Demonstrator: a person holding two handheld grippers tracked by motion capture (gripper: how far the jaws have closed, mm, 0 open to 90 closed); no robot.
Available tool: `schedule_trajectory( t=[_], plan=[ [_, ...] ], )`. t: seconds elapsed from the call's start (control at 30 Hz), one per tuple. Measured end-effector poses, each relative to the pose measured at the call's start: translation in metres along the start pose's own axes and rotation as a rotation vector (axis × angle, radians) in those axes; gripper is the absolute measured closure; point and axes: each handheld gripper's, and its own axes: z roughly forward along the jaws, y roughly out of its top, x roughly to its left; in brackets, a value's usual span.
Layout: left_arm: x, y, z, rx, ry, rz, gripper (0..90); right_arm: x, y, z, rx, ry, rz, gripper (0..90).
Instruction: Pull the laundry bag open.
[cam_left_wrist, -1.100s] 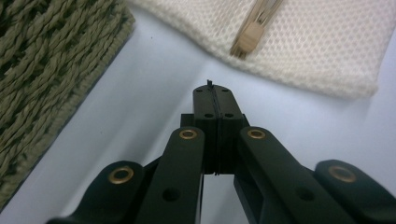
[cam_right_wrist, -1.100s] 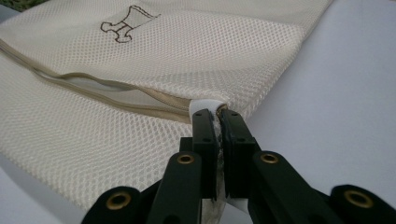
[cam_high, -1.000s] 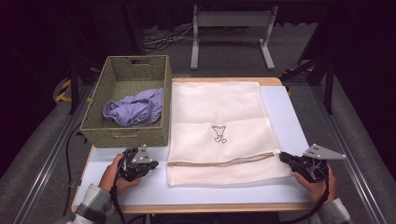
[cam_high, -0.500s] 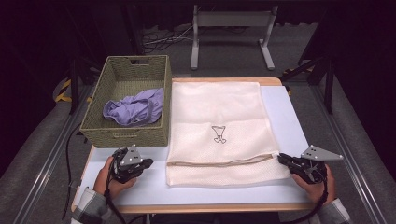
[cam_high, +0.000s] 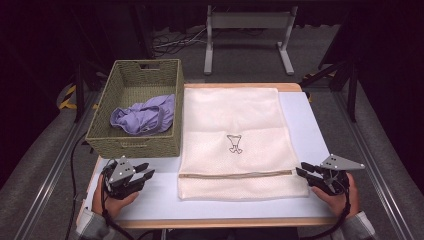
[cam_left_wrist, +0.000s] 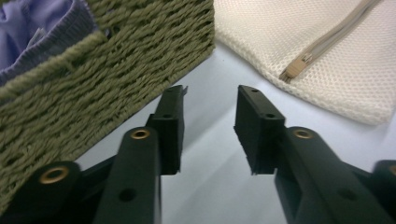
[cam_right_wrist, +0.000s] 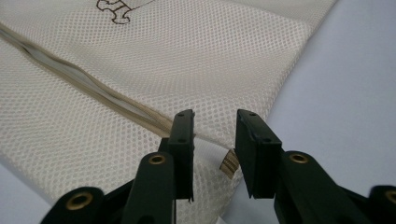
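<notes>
Purple garment (cam_high: 144, 116) partly behind the basket (cam_high: 131, 145) wall; mesh bag's (cam_right_wrist: 154, 65) emblem cut off.

I see two hand-held grippers, both black. The left gripper (cam_high: 143, 172) carries a grey three-cornered plate on top; the right gripper (cam_high: 303, 171) carries the same. A black cable trails from each. In the gripper views the jaws are flat black bars with small screw holes and brass-coloured pivot bushings. Both sleeves appear grey, the left faintly checked.
</notes>
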Motion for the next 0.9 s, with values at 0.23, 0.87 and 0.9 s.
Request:
schedule_trajectory(
  t=[0.23,0.87,0.9],
  plan=[
    [-0.002,-0.006,-0.001,-0.004,0.026,-0.029,43.9,0.001,0.006,0.004,-0.017,0.008,-0.02,59.5],
    [-0.013,-0.019,-0.005,0.039,0.049,-0.059,18.6,0.02,0.026,0.028,-0.011,0.07,-0.13,43.1],
    [-0.013,-0.019,-0.005,0.036,0.045,-0.063,18.2,0.021,0.027,0.029,-0.01,0.075,-0.134,41.8]
  ],
)
